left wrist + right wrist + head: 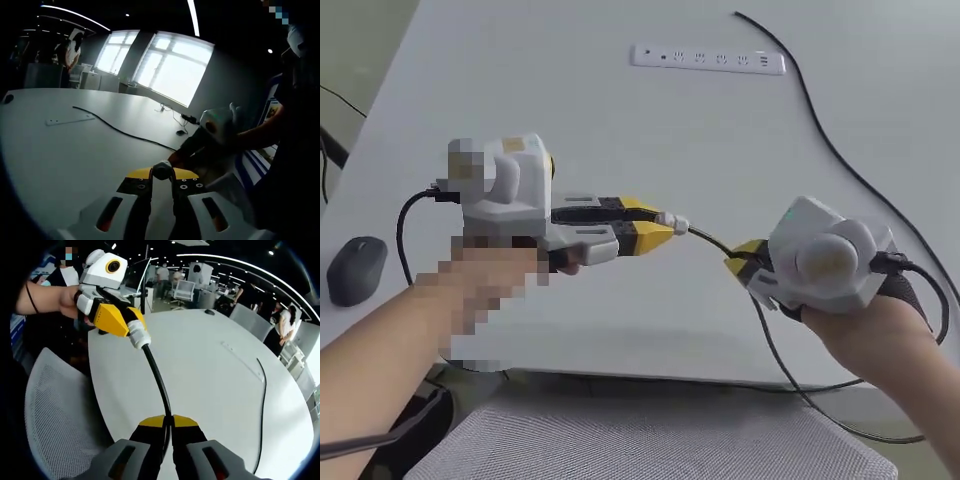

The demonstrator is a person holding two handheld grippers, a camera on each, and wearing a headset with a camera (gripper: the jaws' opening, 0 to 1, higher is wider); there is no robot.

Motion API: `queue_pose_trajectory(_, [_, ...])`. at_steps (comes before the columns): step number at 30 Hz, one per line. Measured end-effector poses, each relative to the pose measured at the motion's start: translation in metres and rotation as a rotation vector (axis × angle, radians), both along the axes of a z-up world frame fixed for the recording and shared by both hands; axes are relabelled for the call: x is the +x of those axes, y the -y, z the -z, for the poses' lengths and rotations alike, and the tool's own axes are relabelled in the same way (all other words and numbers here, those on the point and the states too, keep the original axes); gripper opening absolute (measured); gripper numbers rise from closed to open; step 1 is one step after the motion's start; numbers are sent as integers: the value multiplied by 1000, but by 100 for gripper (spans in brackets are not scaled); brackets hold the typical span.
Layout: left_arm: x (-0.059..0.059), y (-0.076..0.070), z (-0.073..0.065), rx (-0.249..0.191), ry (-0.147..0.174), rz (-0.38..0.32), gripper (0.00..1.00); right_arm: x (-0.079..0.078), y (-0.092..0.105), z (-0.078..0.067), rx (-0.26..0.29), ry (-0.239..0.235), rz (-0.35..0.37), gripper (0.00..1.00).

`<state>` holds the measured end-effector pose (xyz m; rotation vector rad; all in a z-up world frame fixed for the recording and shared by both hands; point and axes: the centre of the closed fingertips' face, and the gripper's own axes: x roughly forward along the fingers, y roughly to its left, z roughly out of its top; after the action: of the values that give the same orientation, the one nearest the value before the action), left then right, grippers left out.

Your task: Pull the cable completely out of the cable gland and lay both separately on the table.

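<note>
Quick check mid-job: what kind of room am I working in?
Probably an open-plan office: a big white table carrying a power strip and mouse, with office chairs and people standing behind it.

We see a white plastic cable gland (136, 333), black round cable (157, 375), yellow-tipped grey left gripper (660, 228) and right gripper (167, 421), white table (620, 130), grey mesh chair (650, 445).

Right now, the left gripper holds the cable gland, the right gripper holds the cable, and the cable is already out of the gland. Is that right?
No: the right gripper view shows the cable running into the cable gland, not out of it. The rest holds.
</note>
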<state>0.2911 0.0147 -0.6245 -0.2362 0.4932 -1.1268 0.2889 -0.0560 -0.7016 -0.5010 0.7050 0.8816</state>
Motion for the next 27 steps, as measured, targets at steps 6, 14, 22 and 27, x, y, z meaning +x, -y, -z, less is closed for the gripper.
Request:
queue_pose_trajectory(6, [1, -1, -4, -24, -6, -9, 15, -3, 8, 6, -22, -14, 10, 0])
queue_pose_trajectory(14, [-1, 1, 0, -16, -6, 0, 15, -5, 4, 6, -24, -12, 0, 0])
queue_pose_trajectory(22, [-2, 0, 2, -15, -10, 0, 15, -3, 7, 4, -26, -13, 8, 0])
queue_pose_trajectory(27, [-3, -1, 5, -15, -4, -3, 15, 1, 3, -3, -25, -8, 8, 0])
